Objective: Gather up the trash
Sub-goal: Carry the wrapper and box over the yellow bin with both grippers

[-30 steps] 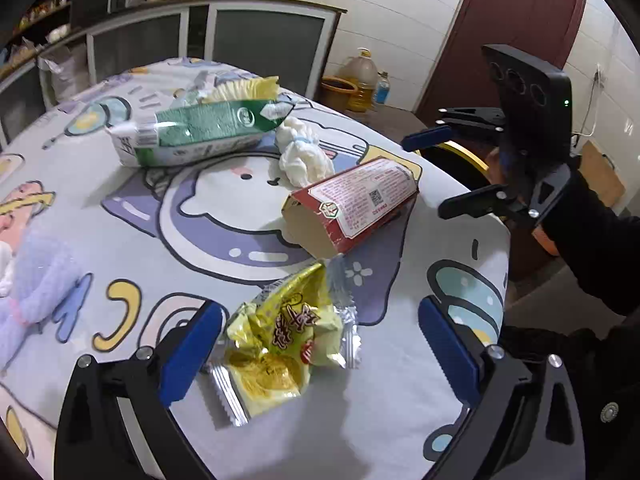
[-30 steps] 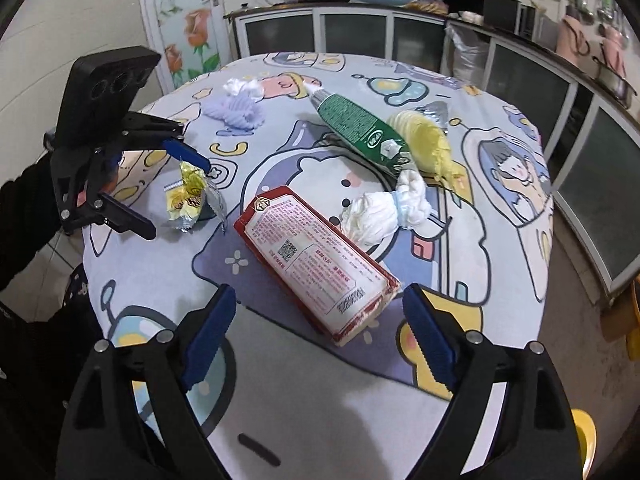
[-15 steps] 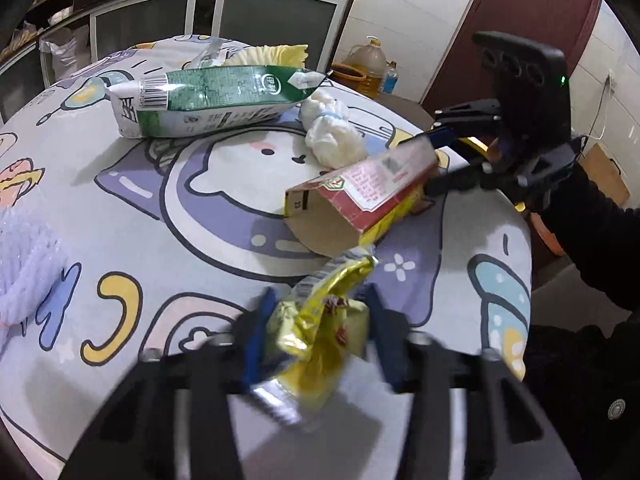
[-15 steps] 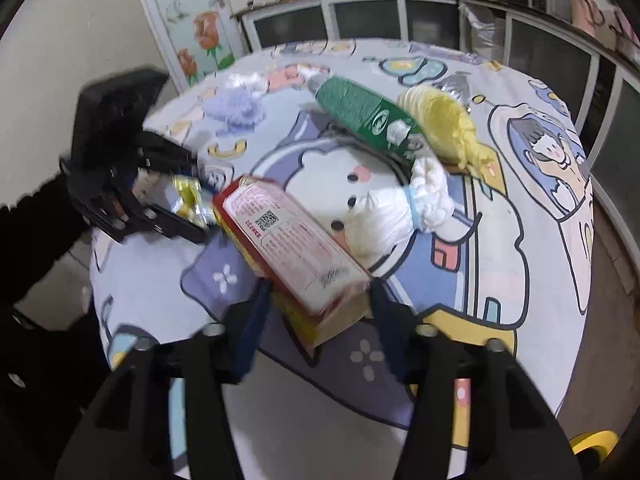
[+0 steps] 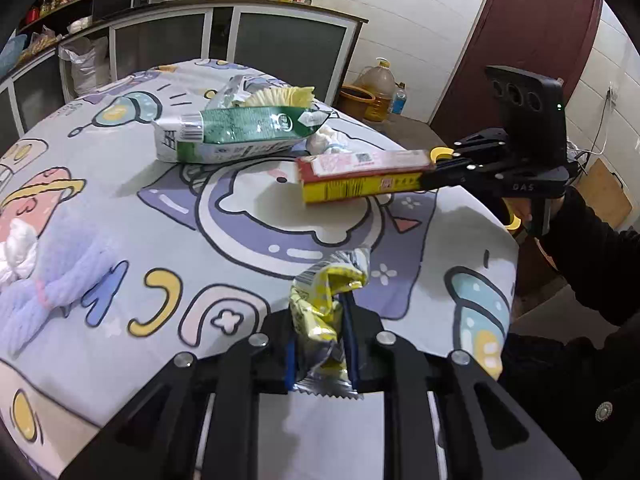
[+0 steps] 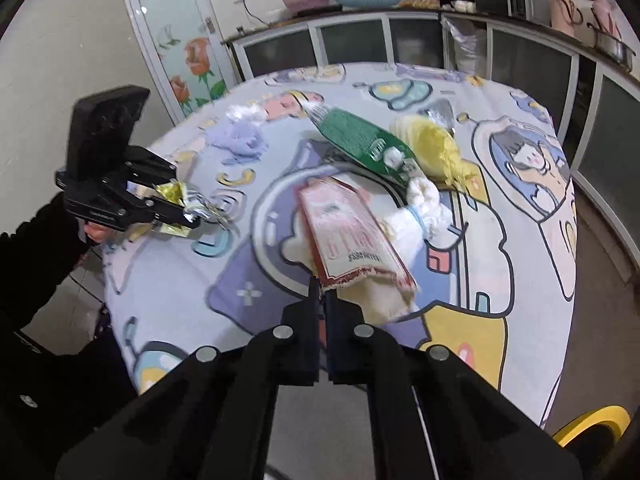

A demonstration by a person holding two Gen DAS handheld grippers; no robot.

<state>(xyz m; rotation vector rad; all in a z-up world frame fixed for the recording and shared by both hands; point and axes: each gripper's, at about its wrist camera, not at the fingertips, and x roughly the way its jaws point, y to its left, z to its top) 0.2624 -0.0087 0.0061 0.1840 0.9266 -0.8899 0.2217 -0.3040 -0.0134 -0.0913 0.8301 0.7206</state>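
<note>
Above the worktop [image 5: 120, 248], the left gripper [image 5: 320, 344] is closing on a yellow wrapper [image 5: 324, 304]; the right gripper [image 6: 322, 312] pinches only a red box's [image 6: 344, 228] edge, which may slip free.

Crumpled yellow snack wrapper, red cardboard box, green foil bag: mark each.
Crumpled yellow snack wrapper [image 5: 320, 312], left wrist view, creased middle.
Red cardboard box [image 5: 360, 176], left wrist view, side panel.
Green foil bag [image 5: 248, 128], left wrist view, printed face.

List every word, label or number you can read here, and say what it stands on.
"DAS": white letters on the black side of the right tongs.
Print and QR code on the red box: too blurred to read.
Print on the green bag: too small to read.
Barcode and print on the yellow wrapper: crumpled, unreadable.
</note>
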